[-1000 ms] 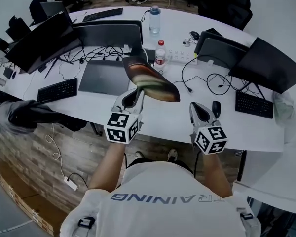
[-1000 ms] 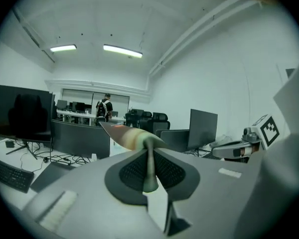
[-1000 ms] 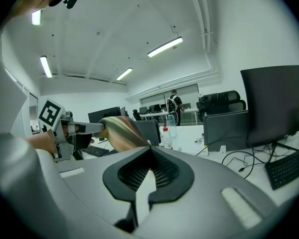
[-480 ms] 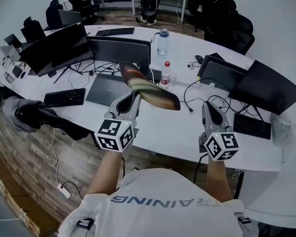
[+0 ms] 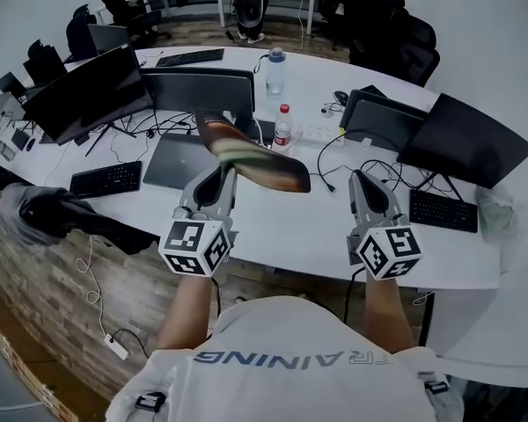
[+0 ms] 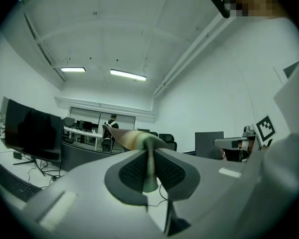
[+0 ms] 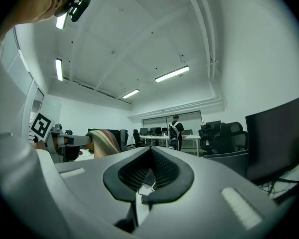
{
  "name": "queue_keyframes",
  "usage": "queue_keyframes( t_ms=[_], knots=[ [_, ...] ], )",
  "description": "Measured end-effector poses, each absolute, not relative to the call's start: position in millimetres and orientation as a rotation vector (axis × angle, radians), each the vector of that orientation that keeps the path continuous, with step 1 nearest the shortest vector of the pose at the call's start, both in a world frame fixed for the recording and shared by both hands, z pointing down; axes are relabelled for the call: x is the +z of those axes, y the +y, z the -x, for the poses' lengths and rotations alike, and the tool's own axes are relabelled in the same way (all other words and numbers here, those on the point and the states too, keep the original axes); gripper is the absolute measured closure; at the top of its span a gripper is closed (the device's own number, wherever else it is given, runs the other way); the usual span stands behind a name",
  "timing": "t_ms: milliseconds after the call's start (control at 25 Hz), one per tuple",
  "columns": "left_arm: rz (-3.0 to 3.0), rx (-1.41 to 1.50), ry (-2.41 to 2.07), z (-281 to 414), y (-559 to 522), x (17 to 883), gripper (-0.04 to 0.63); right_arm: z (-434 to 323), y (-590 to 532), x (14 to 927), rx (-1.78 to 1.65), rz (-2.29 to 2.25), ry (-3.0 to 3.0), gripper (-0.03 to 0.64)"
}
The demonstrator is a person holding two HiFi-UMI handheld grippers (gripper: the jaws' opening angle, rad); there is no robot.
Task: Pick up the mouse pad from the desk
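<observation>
The left gripper [image 5: 225, 170] has its jaws nearly together, pinched on the near edge of the mouse pad [image 5: 253, 158]. The pad hangs in the air above the white curved tabletop [image 5: 304, 227], clear of it. In the head view the pad's long axis runs from far left to near right, across the person's front, and its striped brown, green and cream face bows along that length. In the left gripper view [image 6: 149, 159] the mouse pad [image 6: 131, 138] stands edge-on between the pads and flares up to the left.

The right gripper [image 5: 364, 183] is held beside it, jaws together on nothing, as the right gripper view [image 7: 150, 156] shows.

The tabletop carries dark monitors [image 5: 86, 90], a closed laptop [image 5: 178, 160], keyboards [image 5: 106, 179] and two water bottles [image 5: 283, 127]. Office chairs [image 5: 403, 38] stand on the wood-look floor beyond.
</observation>
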State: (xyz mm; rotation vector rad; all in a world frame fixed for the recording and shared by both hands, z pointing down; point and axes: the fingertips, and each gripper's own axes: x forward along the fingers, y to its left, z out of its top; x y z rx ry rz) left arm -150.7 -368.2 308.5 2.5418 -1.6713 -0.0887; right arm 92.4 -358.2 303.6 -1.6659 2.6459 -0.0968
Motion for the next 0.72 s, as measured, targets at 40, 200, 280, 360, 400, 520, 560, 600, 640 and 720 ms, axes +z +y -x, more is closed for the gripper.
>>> queue_keyframes(
  t_ms=[40,200,280,360,400,520,560,600,640,720],
  knots=[
    [-2.543,-0.087,-1.670,150.6,-367.2,309.0,0.560,-92.8,-357.1,303.0,-0.096,1.666,2.645,0.603],
    [-2.549,-0.085,-1.660,148.7,-362.3,310.5,0.560,-93.0,-353.4,301.6,-0.080,1.674,2.643,0.603],
    [-2.553,-0.083,-1.653,146.2,-359.5,311.2,0.560,-92.5,-351.3,301.3,-0.080,1.677,2.643,0.603],
    [-2.556,-0.081,-1.647,143.6,-356.7,311.0,0.560,-92.1,-348.5,300.6,-0.081,1.675,2.644,0.603],
    [-2.558,-0.081,-1.646,142.6,-355.6,310.7,0.560,-92.0,-347.2,300.3,-0.081,1.673,2.644,0.603],
    [-2.562,-0.077,-1.639,139.8,-353.5,311.3,0.560,-93.2,-344.8,300.9,-0.079,1.673,2.643,0.603],
    [-2.564,-0.074,-1.635,139.0,-353.0,312.2,0.560,-94.1,-344.2,301.8,-0.080,1.675,2.641,0.603],
    [-2.566,-0.070,-1.632,138.2,-352.3,313.1,0.560,-94.9,-343.4,303.1,-0.083,1.675,2.638,0.603],
    [-2.568,-0.067,-1.630,137.5,-351.3,314.1,0.560,-95.3,-342.4,304.6,-0.088,1.674,2.637,0.603],
    [-2.571,-0.060,-1.629,136.4,-348.8,315.8,0.560,-95.7,-340.5,307.7,-0.097,1.668,2.638,0.603]
  ],
)
